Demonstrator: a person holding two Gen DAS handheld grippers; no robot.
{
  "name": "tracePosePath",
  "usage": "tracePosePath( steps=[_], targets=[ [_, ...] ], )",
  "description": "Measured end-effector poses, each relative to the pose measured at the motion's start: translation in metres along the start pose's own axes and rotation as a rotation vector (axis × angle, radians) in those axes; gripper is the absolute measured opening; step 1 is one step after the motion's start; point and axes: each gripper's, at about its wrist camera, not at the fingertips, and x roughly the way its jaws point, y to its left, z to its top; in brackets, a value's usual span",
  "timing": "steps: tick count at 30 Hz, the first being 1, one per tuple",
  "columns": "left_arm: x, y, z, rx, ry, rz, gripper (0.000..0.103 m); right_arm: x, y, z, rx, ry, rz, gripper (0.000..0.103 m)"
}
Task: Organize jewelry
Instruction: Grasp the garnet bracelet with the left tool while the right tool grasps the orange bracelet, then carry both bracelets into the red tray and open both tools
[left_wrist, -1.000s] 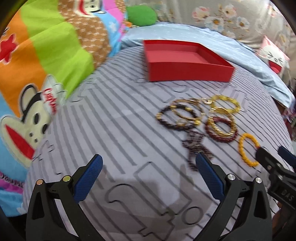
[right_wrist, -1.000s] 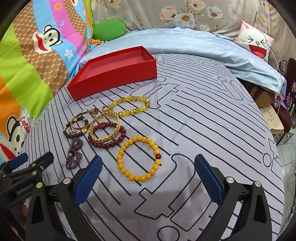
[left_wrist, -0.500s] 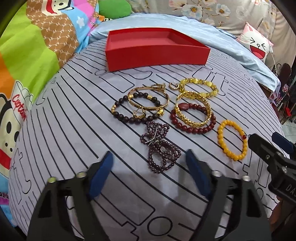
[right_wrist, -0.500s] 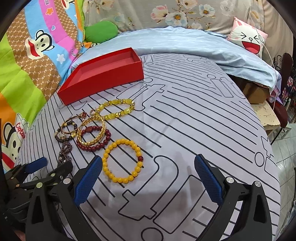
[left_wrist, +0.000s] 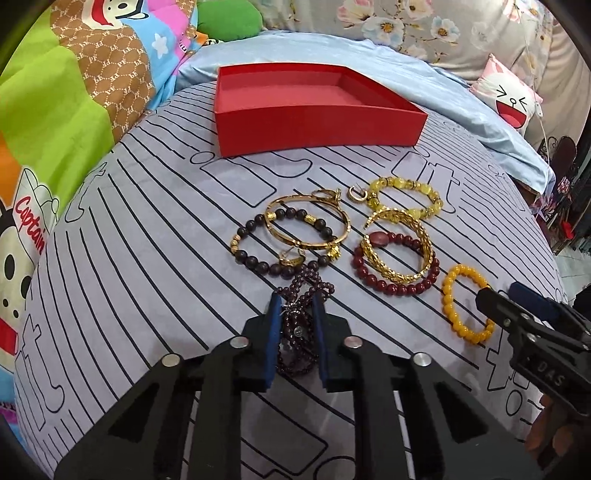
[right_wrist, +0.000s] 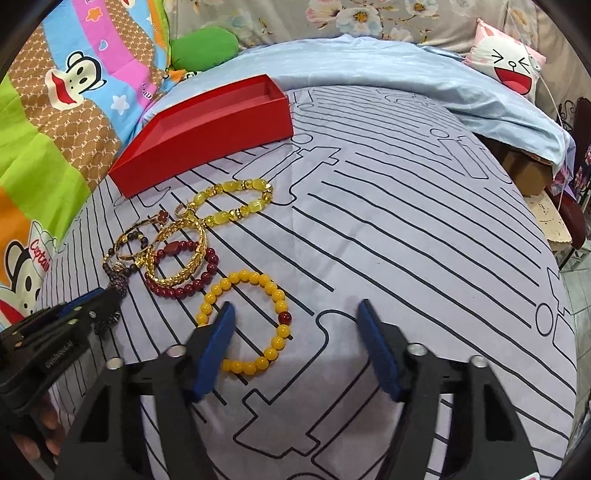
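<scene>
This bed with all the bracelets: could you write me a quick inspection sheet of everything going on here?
Surface: striped grey sheet, bare on the right.
Job's things: empty red box; yellow bead bracelet, dark red bead bracelet and gold bangle lying loose; purple bead strand gripped.
Clutter: nothing seen.
Grippers: left gripper closed on the purple strand; right gripper open, one finger over the yellow bracelet.
Cables: thin white cord by the pillow.
Surroundings: cartoon blanket, blue quilt.
</scene>
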Motion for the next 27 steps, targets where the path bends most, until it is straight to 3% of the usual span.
tracePosePath(
  steps=[10, 13, 27],
  targets=[
    [-0.006, 0.01, 0.0, -0.023, -0.005, -0.011, 0.012, 0.005, 0.012, 0.003, -0.067, -0.001, -0.011, 0.027],
    [-0.008, 0.013, 0.0, -0.034, -0.003, -0.016, 0.011, 0.005, 0.011, 0.003, -0.071, 0.003, -0.003, 0.008],
    [-0.039, 0.016, 0.011, -0.043, -0.054, -0.064, 0.011, -0.031, 0.009, 0.018, -0.055, -0.06, 0.042, 0.008]
  ],
)
